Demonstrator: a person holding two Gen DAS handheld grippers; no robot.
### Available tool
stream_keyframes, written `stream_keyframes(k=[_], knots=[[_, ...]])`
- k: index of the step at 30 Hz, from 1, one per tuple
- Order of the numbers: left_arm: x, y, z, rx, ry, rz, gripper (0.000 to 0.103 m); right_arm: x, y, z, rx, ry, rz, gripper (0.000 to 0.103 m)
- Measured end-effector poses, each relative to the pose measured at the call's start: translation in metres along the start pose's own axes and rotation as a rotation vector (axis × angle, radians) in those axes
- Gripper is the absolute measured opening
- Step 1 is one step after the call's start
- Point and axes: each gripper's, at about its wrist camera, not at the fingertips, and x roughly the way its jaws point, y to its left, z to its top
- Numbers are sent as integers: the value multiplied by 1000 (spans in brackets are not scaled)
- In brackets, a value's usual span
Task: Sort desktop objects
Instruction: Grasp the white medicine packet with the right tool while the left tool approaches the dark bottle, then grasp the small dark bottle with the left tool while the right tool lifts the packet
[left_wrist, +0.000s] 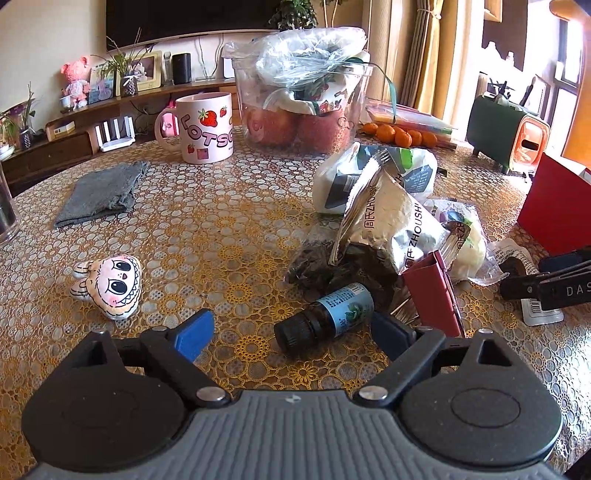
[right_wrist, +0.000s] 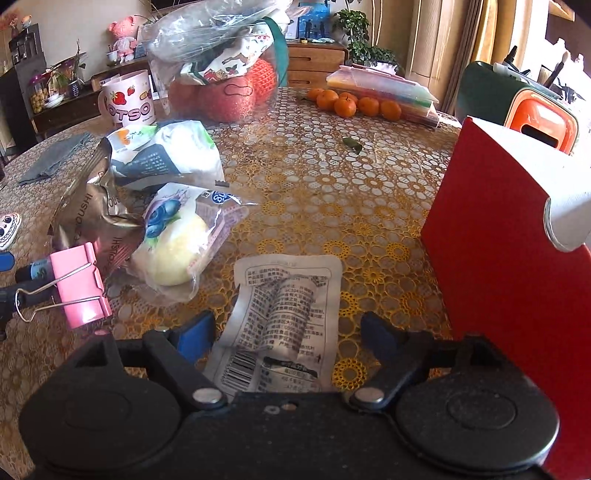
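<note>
Hovering low, both tools gape wide: left tool (left_wrist: 291, 334) over bottle (left_wrist: 325, 315), right tool (right_wrist: 288, 332) over sachet (right_wrist: 284, 317).

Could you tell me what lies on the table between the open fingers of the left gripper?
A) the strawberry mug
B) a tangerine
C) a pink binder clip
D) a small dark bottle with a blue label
D: the small dark bottle lies on its side between the open left gripper fingers.
</note>
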Motion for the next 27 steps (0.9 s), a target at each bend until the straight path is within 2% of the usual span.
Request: stream_keyframes(k=[2, 6, 9, 10, 12, 14, 19, 21, 27], knots=[[0, -1, 0, 6, -4, -3, 88, 0, 0, 0, 2, -2, 2, 85], [2, -4, 2, 14, 1, -39, 69, -2, 1, -1, -5, -15, 12, 79], [2, -8, 1, 24, 1, -61, 55, -5, 2, -3, -8, -28, 21, 68], [2, -9, 1, 27, 0, -62, 52, -5, 3, -3, -9, -27, 19, 67], [1, -10, 1, 24, 1, -72, 38, -6, 3, -3, -1, -29, 19, 66], [-1, -10, 1, 19, 4, -82, 30, -6, 2, -3, 5, -29, 24, 66], [-7, -12, 0, 20, -4, -76, 26, -11, 2, -6, 11, -30, 33, 65], [-13, -12, 0, 11, -20, -79, 21, -14, 1, -7, 15, -33, 42, 65], [-31, -13, 2, -8, -45, -65, 19, -29, 4, -11, -4, -54, 51, 65]])
